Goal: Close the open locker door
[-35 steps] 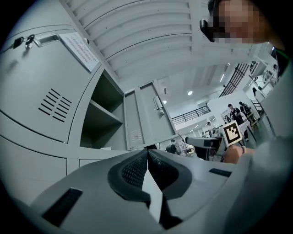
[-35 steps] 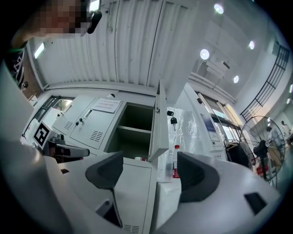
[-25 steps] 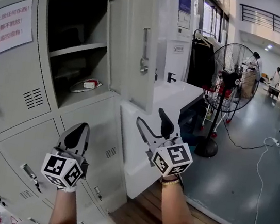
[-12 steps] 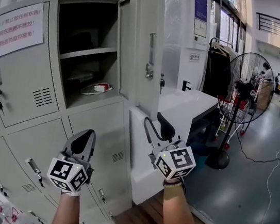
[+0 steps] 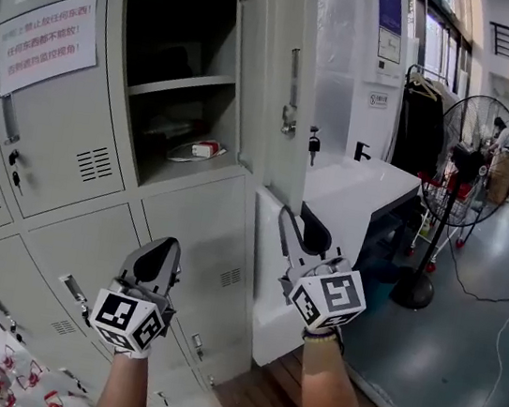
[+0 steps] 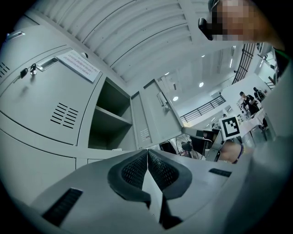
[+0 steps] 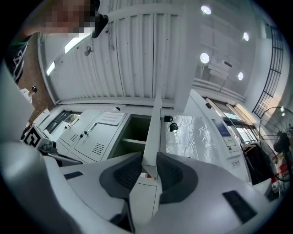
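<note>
Closing over the last moment, the right tongs (image 5: 297,221) now have their jaws narrowed on the lower free edge of the pale grey sheet-metal locker door (image 5: 276,87). In the right gripper view the thin door edge fills the gap and the dark pads (image 7: 130,173) seem to press on both its faces, so this is judged to be a grip just taken. The door itself has not swung since a second ago. It is still wide open, standing out from the cabinet at about twelve o'clock from the right tongs. Its dark compartment (image 5: 181,92) lies at about ten o'clock from them. For the task this means the reaching step looks finished. What remains is to swing the door toward the compartment until it shuts.

The left tongs (image 5: 164,251) stay clenched on nothing, at about eight o'clock from the right tongs and in front of the lower closed doors. They take no part for now.

By count:
- two tongs
- one open door, with at least four closed doors around it
- one shelf (image 5: 182,86) inside the compartment
- one small red and white box (image 5: 205,149) below that shelf
- one white paper notice (image 5: 46,43) with red print
- one black standing fan (image 5: 474,164) at three o'clock
</note>
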`<action>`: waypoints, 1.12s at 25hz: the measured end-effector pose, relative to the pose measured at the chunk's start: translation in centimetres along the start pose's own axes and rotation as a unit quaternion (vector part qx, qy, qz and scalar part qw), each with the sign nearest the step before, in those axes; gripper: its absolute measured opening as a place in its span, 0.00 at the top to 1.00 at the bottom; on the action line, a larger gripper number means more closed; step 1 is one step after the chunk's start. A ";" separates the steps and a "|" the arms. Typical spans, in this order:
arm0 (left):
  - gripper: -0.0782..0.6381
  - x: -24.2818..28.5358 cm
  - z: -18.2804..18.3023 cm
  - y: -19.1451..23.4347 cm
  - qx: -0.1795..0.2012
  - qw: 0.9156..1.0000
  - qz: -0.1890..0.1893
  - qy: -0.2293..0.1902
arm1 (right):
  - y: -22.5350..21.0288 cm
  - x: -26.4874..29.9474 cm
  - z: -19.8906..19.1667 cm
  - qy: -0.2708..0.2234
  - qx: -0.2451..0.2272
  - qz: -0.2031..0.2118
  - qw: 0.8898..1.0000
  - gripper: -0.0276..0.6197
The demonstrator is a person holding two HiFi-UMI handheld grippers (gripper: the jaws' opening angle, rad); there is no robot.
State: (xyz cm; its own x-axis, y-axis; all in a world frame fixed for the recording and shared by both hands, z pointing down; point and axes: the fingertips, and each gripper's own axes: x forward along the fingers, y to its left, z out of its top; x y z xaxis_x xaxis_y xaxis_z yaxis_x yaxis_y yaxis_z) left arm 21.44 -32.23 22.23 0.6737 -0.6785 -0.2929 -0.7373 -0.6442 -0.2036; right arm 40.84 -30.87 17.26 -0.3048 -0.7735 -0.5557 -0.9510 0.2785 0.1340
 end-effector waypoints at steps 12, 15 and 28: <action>0.86 -4.0 0.5 3.9 0.002 0.998 0.060 -0.001 | 3.4 1.0 0.0 -0.019 0.024 0.030 0.999 0.79; 0.86 -5.0 0.8 4.3 -0.017 0.997 0.069 -0.005 | 4.6 1.3 -0.1 -0.020 0.023 0.042 0.999 0.77; 0.86 -9.1 0.9 6.7 -0.001 0.993 0.118 0.004 | 8.6 3.1 -0.6 -0.023 0.007 0.067 0.997 0.75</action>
State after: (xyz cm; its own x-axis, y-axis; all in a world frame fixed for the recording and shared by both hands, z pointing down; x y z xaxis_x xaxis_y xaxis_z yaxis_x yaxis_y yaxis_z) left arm 10.33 -30.04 22.67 0.4830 -0.8134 -0.3241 -0.8743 -0.4682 -0.1279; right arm 31.72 -31.28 17.19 -0.4264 -0.7014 -0.5711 -0.9009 0.3855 0.1993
